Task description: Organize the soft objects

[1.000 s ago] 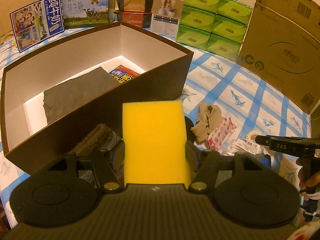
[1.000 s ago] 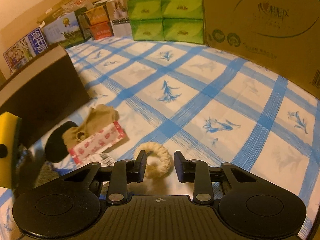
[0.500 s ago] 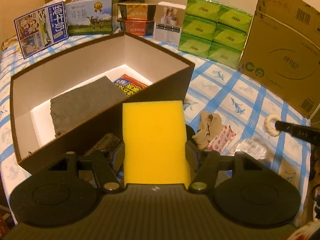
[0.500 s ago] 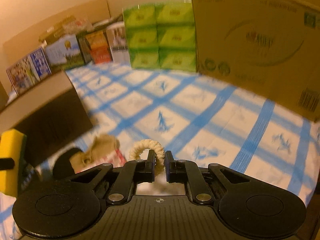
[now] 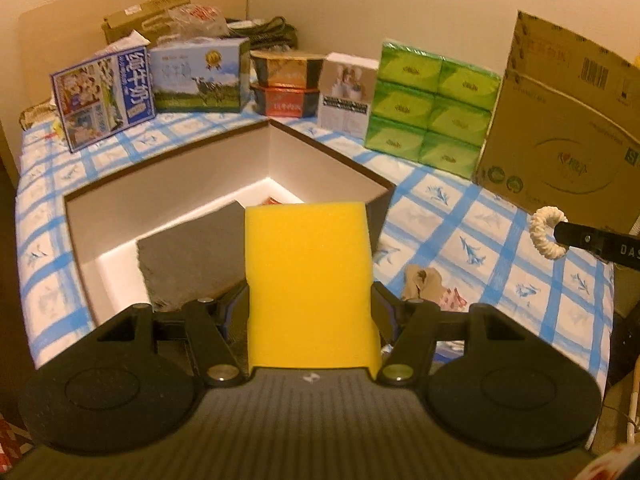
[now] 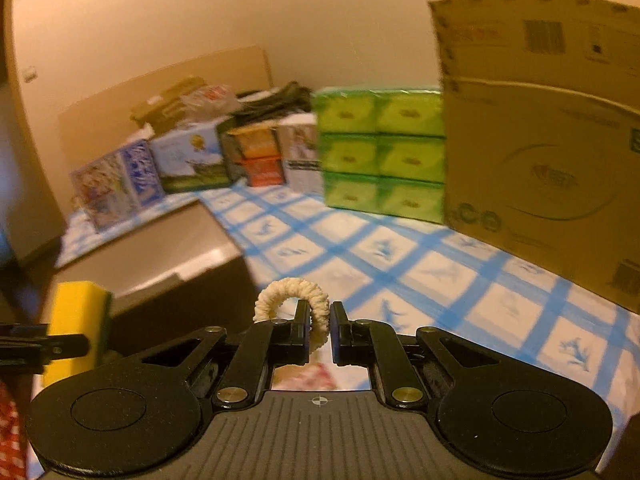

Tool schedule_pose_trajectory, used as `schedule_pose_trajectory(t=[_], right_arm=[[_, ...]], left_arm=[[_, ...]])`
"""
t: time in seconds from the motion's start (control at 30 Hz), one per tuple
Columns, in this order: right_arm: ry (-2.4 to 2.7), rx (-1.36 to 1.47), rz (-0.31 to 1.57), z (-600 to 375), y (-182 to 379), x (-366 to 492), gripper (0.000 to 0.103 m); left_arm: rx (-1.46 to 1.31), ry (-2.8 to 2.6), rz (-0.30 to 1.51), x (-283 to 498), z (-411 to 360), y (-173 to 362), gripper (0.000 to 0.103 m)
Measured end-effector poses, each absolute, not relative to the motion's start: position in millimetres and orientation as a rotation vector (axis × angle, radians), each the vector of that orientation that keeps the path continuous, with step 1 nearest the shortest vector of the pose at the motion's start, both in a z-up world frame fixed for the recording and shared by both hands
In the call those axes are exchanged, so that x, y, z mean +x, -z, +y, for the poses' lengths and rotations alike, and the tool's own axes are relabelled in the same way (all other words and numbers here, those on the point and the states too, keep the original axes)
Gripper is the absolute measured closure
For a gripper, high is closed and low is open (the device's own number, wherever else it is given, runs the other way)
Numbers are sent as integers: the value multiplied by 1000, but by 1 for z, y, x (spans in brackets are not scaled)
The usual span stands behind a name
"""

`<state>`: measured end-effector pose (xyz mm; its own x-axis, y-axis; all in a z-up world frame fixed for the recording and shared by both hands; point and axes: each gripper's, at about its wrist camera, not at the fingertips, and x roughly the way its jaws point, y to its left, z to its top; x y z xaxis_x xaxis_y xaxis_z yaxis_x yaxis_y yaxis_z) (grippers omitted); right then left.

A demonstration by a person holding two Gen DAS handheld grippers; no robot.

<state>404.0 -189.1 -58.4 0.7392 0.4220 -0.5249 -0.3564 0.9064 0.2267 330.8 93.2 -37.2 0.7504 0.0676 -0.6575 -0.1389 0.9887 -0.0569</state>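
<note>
In the left wrist view, the left claw [image 5: 308,312] is clenched on the yellow sponge [image 5: 308,280], which stands upright between its fingers just as it did a second ago; what has changed is the outlook, for the open brown box [image 5: 224,160] now sits lower in the picture and more of its white floor shows, with the grey foam block [image 5: 188,260] lying inside and a red packet [image 5: 274,201] peeping out behind the sponge. At the right edge the right claw [image 5: 560,232] comes into sight, carrying the cream scrunchie [image 5: 544,232] well above the blue-checked cloth [image 5: 460,216], whereas a second ago the ring lay flat on it. The beige rag [image 5: 424,282] and the red-patterned pouch [image 5: 452,302] remain on the cloth, just right of the box. In the right wrist view, the right claw [image 6: 320,328] has just been closing and now pinches one side of the scrunchie [image 6: 292,296], whose loop arches up and to the left of the fingers. The sponge [image 6: 76,320] shows at the left, near the box [image 6: 168,264]. Judging from this, both soft things are lifted and ready for the box; the rag and pouch are still to be gathered.
</note>
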Motion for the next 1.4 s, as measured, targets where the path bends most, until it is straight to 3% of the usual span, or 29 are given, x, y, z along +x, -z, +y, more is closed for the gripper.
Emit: schedule_pose_trajectory(t=[0.6,1.33,1.4], right_arm=[[-735,123,629,-56,27,435,93],[-700,0,800,22,78,525,93],[-715,14,811,22,81,527,86]], left_arm=[[-87,-276,652,351,187,-7,42],[-160,-272,836,410,223,51,41],[-164,-262,841,413,222,54,40]])
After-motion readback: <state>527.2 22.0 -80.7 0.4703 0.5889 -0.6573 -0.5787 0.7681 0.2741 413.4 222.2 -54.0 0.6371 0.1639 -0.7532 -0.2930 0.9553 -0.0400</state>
